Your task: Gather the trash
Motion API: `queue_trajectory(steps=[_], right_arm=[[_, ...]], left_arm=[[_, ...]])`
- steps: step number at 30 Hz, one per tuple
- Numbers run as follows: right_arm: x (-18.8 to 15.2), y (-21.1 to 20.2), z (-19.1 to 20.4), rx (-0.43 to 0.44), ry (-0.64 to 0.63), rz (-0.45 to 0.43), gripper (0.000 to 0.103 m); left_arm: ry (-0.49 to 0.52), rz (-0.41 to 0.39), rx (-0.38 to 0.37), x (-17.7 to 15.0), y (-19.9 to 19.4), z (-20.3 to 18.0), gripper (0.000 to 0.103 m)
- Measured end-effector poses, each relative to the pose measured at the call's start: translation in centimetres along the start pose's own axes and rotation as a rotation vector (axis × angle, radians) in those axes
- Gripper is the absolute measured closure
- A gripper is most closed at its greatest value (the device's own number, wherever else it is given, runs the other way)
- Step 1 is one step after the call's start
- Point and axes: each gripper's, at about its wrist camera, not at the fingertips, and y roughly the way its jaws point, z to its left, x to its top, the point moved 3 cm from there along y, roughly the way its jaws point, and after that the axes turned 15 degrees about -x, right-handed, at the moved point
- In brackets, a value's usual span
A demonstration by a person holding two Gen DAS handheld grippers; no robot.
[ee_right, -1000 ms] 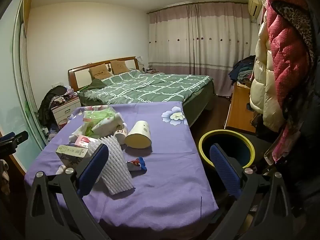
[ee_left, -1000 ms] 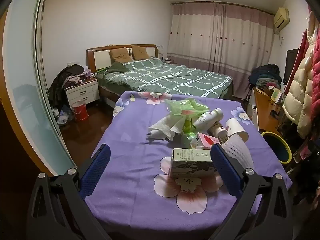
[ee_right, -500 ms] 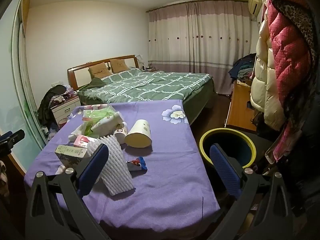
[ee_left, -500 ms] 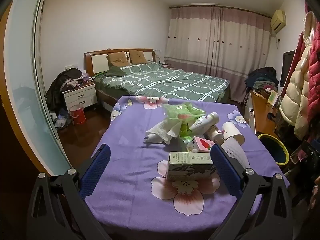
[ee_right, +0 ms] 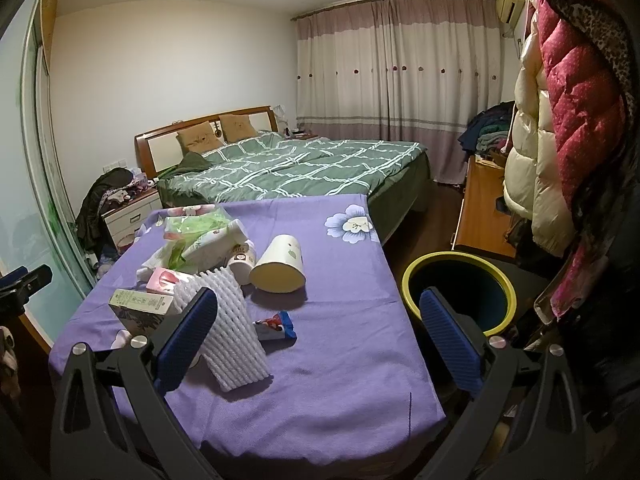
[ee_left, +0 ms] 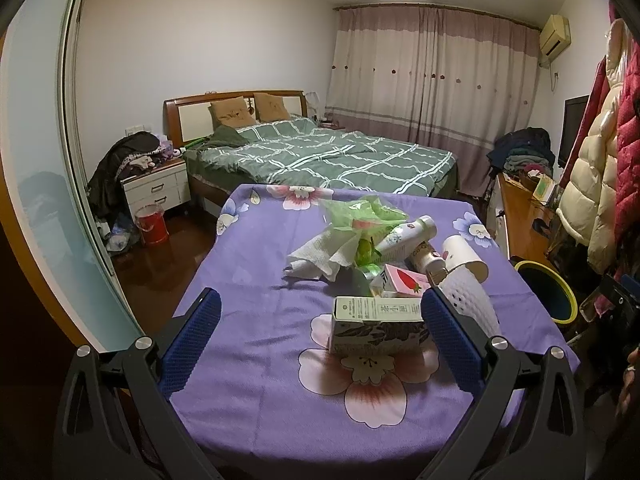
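Trash lies in a heap on the purple flowered table (ee_left: 248,312) (ee_right: 360,360): a green-white carton (ee_left: 378,324) (ee_right: 140,308), a white foam net sleeve (ee_left: 468,300) (ee_right: 232,336), a pink strawberry carton (ee_left: 404,280), a paper cup (ee_left: 464,258) (ee_right: 280,264), a white bottle (ee_left: 404,234), crumpled tissue (ee_left: 320,258), a green plastic bag (ee_left: 360,212) and a small snack wrapper (ee_right: 276,326). A yellow-rimmed bin (ee_right: 456,288) (ee_left: 548,292) stands right of the table. My left gripper (ee_left: 320,340) hangs open before the carton. My right gripper (ee_right: 320,336) is open above the table's near right part, holding nothing.
Behind the table is a bed with a green checked cover (ee_left: 320,160). A white nightstand (ee_left: 156,188) and a red bucket (ee_left: 150,224) stand at the left. Coats (ee_right: 568,120) hang on the right beside a wooden desk (ee_right: 480,208). A glass sliding door (ee_left: 40,200) runs along the left.
Both views have drifted slightly back and up, so the table and trash sit a little lower and farther. Both grippers stay open and nothing on the table has moved.
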Motion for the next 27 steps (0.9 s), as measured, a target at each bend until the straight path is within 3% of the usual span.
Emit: queue_trajectory(steps=[27], right_arm=[[-0.6,1.3,0.2,0.004,0.007,0.025,0.006]], left_arm=[[0.002,0.008,-0.003,-0.4,0.6,0.0,0.004]])
